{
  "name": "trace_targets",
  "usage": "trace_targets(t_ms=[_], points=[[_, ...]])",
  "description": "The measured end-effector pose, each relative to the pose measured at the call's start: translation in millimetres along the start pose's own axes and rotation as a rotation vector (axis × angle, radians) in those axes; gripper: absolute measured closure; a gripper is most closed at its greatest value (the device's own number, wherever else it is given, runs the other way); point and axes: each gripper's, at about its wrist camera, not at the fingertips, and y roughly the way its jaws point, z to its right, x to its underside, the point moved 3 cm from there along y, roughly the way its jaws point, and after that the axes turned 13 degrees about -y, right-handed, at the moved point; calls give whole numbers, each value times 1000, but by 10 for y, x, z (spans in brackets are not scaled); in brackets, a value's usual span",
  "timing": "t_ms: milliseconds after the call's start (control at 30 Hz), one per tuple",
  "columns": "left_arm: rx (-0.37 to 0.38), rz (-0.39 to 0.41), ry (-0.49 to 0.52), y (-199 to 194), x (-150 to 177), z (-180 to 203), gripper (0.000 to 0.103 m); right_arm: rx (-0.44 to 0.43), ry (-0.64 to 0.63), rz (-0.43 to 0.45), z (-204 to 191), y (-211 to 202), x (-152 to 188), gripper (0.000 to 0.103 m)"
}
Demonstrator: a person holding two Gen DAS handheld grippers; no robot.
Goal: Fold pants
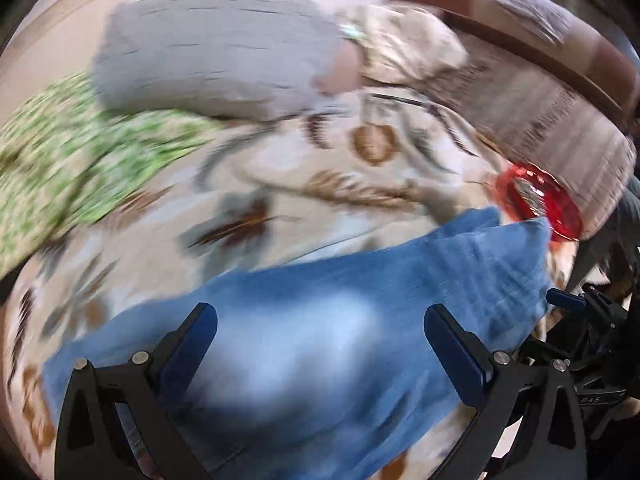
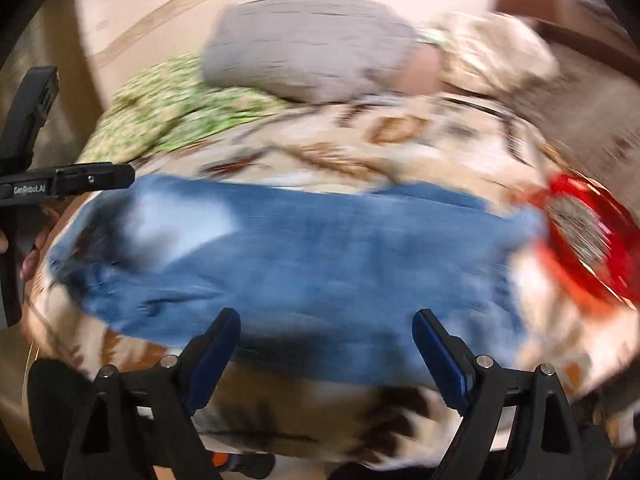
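jeans [image 2: 304,248] flat on bed [image 2: 320,148] | left tool [image 1: 320,336] spread, empty | right tool [image 2: 326,336] spread, empty | risk: pinching bedcover too, red object [image 2: 592,236] near hem snags

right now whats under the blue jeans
The blue jeans lie flat on a cream bedspread with brown leaf print, which shows along every edge. Whatever sits directly beneath the denim is covered, so nothing more can be told there.

Red bowl [image 2: 592,236] beside jeans' [image 2: 320,256] end; grey pillow [image 2: 308,48] behind.
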Motion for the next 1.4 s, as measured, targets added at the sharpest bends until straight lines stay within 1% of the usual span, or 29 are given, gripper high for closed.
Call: trace_targets(t_ms=[33,100,133,167,233,267,367,433,567,700,733,800,833,867,900,933,1000,1167,1300,1333,1367,1400], points=[[10,-5,14,46,-29,101,0,32,37,-5,118,-47,49,13],[44,-17,70,179,-118,384,0,78,93,-5,321,-147,139,13],[52,-17,86,200,-131,462,0,103,125,-7,425,-196,185,13],[63,-17,120,266,-164,620,0,121,153,-8,512,-229,225,13],[76,-23,165,353,-202,815,0,132,221,-8,681,-301,322,13],[94,-37,191,417,-221,943,0,129,254,-6,746,-320,365,13],[147,-74,273,566,-251,1300,0,82,353,5,899,-333,503,13],[166,-86,323,618,-265,1467,0,24,410,8,963,-269,568,13],[224,-156,438,723,-301,1838,0,-22,456,24,1030,-131,649,13],[210,-191,531,837,-307,2113,0,-74,514,49,1144,81,690,14],[205,-201,547,875,-316,2182,0,-89,527,73,1178,127,686,15],[205,-219,560,939,-339,2246,0,-77,512,119,1222,177,649,25],[196,-232,566,1004,-355,2288,0,-66,502,118,1234,194,632,37],[188,-244,571,1066,-366,2310,0,-61,487,117,1247,207,615,45],[184,-253,574,1090,-358,2331,0,-56,468,114,1256,211,605,72],[181,-265,576,1149,-357,2361,0,-57,456,113,1275,216,605,75],[179,-293,573,1279,-349,2432,0,-81,475,122,1312,209,635,85],[190,-348,547,1486,-275,2586,0,-97,470,124,1330,193,698,85],[182,-430,510,1653,-187,2606,0,-113,477,127,1340,181,742,85],[185,-439,504,1675,-176,2608,0,-118,479,126,1341,179,751,85],[195,-447,496,1693,-161,2602,5,-118,477,127,1341,178,755,85],[197,-462,491,1715,-144,2597,29,-116,473,126,1338,175,760,85]])
